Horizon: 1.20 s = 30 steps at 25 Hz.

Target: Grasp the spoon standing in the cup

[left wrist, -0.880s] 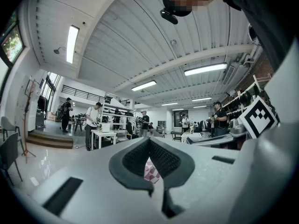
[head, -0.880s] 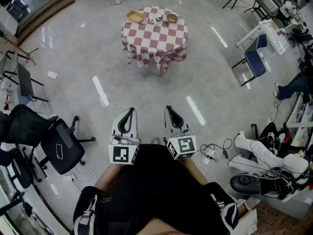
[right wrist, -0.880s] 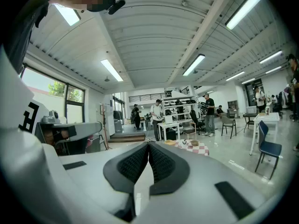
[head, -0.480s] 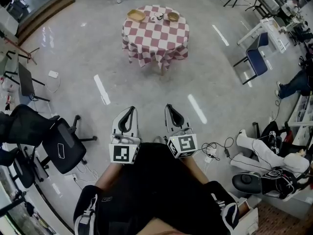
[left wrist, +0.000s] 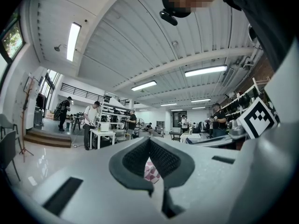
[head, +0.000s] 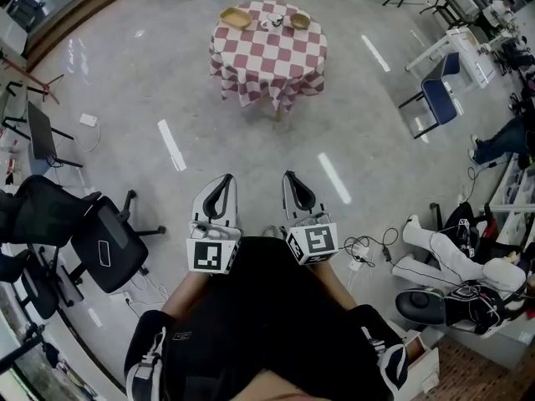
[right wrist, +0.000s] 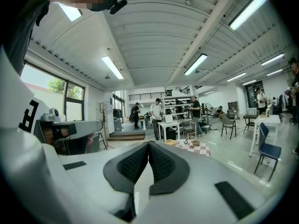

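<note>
Head view: left gripper (head: 224, 180) & right gripper (head: 289, 176) both closed, empty, at person's waist. Cup (head: 272, 22) on checked table (head: 267, 57) well ahead, btwn bowls (head: 235, 17); spoon too small to make out. Left gripper view shows only a cloth scrap; right gripper view shows the whole tabletop.

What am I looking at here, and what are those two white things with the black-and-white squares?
There is no robot: a person holds a grasping tool in each hand, the left tool and the right tool. The squared cubes belong to them. One picture comes from a camera on the person's head, looking down; the other two from cameras riding on each tool, looking along its jaws. Both tools are shut and hold nothing. Further ahead stands a table with a checked cloth, bearing a bowl, a cup and another bowl. The spoon is too small to make out.
</note>
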### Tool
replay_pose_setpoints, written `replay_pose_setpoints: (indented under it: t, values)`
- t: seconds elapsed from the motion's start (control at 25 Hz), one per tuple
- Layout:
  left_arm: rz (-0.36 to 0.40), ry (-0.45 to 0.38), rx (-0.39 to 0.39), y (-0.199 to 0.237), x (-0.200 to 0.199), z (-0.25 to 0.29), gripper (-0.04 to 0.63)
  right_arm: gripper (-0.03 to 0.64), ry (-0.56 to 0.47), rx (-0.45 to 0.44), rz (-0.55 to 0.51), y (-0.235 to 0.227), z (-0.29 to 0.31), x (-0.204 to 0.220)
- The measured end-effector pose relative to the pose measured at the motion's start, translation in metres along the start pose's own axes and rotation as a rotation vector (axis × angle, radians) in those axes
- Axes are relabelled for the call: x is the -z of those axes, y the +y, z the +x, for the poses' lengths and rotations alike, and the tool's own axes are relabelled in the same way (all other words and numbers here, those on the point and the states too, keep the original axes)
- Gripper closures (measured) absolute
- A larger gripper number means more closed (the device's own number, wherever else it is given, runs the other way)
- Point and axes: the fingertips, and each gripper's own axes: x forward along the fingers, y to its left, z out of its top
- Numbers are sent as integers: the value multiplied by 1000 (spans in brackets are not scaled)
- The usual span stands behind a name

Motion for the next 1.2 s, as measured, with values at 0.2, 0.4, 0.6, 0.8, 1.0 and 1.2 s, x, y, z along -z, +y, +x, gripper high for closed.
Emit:
replay_pose_setpoints:
  t: [0.2,0.4,0.6,0.8,1.0,1.2]
  values:
    - [-2,19,2,20,3,-2,586,591,-5,16,-2,8,14,-4]
    - [-6,21,16,43,3,-4,586,589,-43,43,27,17,30,-11]
    - [-26,18,45,66,8,-3,586,589,-51,80,24,24,48,-11]
    - [-7,61,67,85,20,3,586,589,-34,105,33,28,65,-4]
    - [-34,93,60,94,31,25,586,589,-1,107,48,15,85,5]
    - [-33,62,52,97,32,76,586,589,4,73,52,-17,125,7]
